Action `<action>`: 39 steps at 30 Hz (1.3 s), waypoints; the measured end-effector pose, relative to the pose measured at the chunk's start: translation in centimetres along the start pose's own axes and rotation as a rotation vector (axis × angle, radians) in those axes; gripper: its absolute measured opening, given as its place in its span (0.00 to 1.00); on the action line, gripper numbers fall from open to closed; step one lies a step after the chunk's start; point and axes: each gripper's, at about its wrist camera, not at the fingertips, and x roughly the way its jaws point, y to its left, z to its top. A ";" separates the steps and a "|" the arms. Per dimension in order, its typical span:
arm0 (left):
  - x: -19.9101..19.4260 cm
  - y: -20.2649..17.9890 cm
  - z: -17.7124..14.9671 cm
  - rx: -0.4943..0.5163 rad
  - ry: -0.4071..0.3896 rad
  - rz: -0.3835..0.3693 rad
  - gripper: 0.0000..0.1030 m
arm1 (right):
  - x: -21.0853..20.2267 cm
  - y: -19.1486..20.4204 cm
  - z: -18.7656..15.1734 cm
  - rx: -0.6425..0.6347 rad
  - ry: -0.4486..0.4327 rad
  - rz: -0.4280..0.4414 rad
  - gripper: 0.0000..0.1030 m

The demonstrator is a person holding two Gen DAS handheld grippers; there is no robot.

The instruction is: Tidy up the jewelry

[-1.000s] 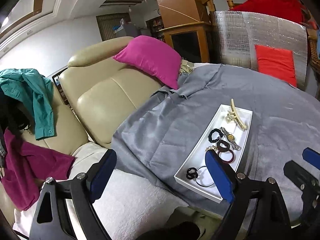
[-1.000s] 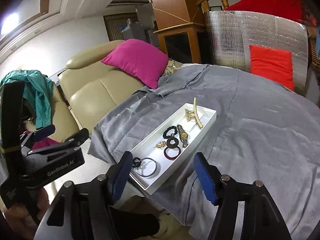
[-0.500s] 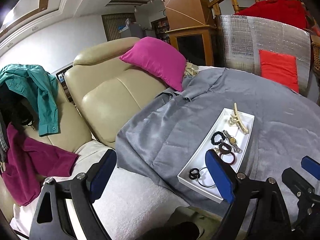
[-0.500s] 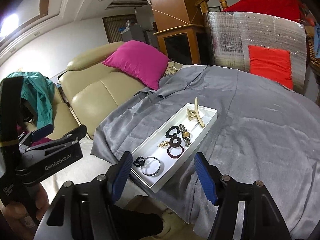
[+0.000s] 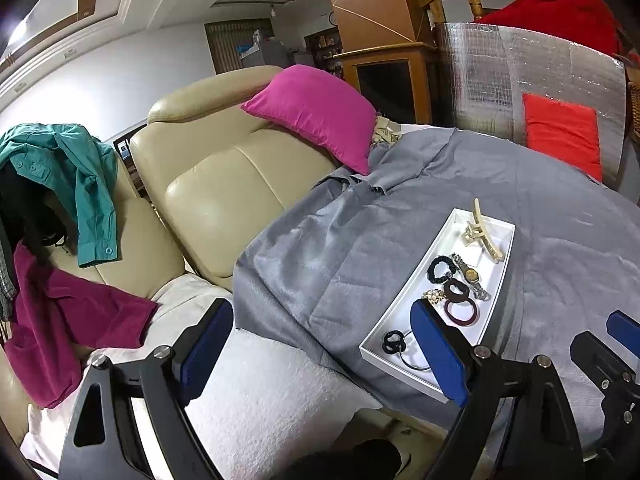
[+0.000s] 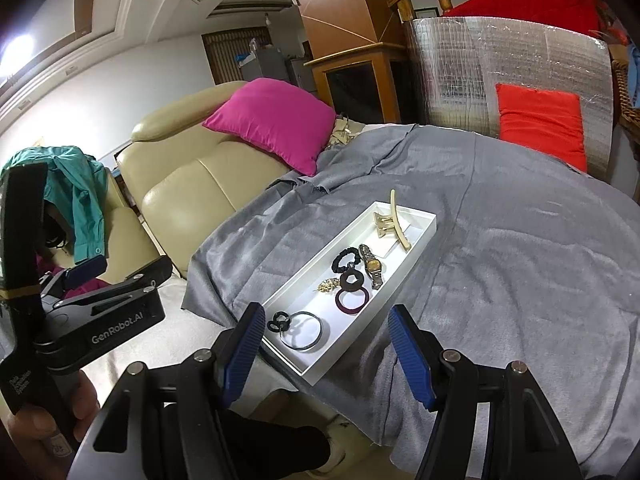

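Observation:
A long white tray (image 6: 320,276) lies on the grey cloth (image 6: 500,260). It holds a cream hair claw (image 6: 390,224), a black scrunchie (image 6: 345,260), a gold-faced watch (image 6: 373,267), a maroon bangle (image 6: 351,301), a gold brooch (image 6: 327,286) and a thin metal bangle (image 6: 301,330). My right gripper (image 6: 328,354) hovers open just short of the tray's near end with nothing between its pads. My left gripper (image 5: 322,350) is open too and also has nothing in it. It hangs over the white towel (image 5: 272,392), left of the tray (image 5: 404,292).
A beige leather sofa (image 5: 224,196) with a pink cushion (image 5: 316,112) stands to the left, with teal and magenta clothes (image 5: 80,184) draped over it. Behind the cloth are a silver foil panel (image 6: 500,76) and a red cushion (image 6: 544,124). A hand (image 6: 40,420) holds the left gripper's handle.

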 end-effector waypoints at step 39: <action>1.3 1.3 -0.3 -0.023 0.022 -0.057 0.88 | 1.4 0.7 0.1 -0.025 0.007 0.012 0.66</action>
